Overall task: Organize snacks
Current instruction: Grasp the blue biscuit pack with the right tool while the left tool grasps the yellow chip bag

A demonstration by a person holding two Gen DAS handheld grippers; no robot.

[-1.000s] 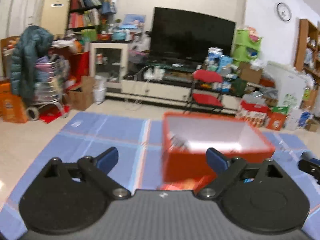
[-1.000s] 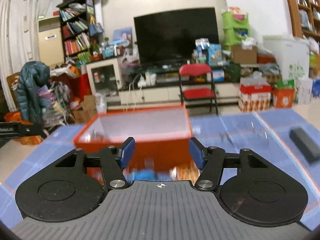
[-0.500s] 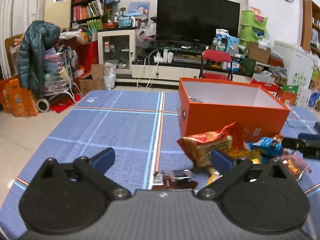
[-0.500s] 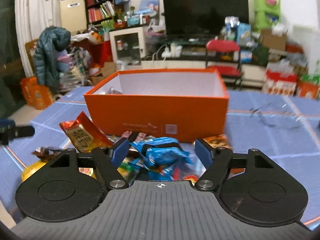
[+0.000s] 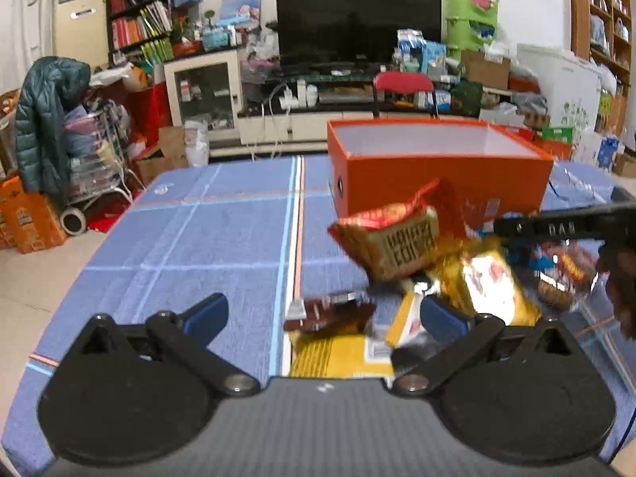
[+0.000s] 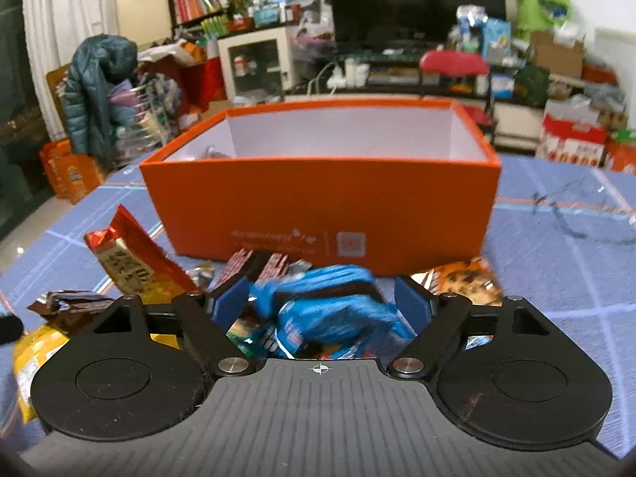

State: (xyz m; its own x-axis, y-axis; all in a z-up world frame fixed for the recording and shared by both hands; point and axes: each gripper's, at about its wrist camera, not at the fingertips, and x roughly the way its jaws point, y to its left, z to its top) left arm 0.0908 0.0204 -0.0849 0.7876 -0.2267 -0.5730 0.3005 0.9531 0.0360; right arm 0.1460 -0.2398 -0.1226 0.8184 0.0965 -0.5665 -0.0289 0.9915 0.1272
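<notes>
An open orange box point(image 5: 437, 183) point(image 6: 326, 206) stands on the blue checked cloth. A pile of snack packets lies in front of it. My left gripper point(image 5: 324, 312) is open over a dark brown wrapper point(image 5: 330, 316) that lies on a yellow packet point(image 5: 338, 353); a red-and-gold packet point(image 5: 397, 238) sits just beyond. My right gripper point(image 6: 320, 304) is open with a blue packet point(image 6: 330, 310) between its fingers, not pinched. It also shows at the right of the left wrist view point(image 5: 564, 226). The red-and-gold packet point(image 6: 127, 254) lies to its left.
A brown printed packet point(image 6: 465, 278) lies to the right of the blue one. A thin dark cord point(image 6: 576, 214) lies on the cloth at the right. Beyond the cloth are a red chair point(image 5: 403, 87), a TV stand and cluttered floor.
Both grippers have dropped and moved in toward the snack pile in front of the box. The blue packet now lies between the right fingers, and the brown wrapper between the left ones.
</notes>
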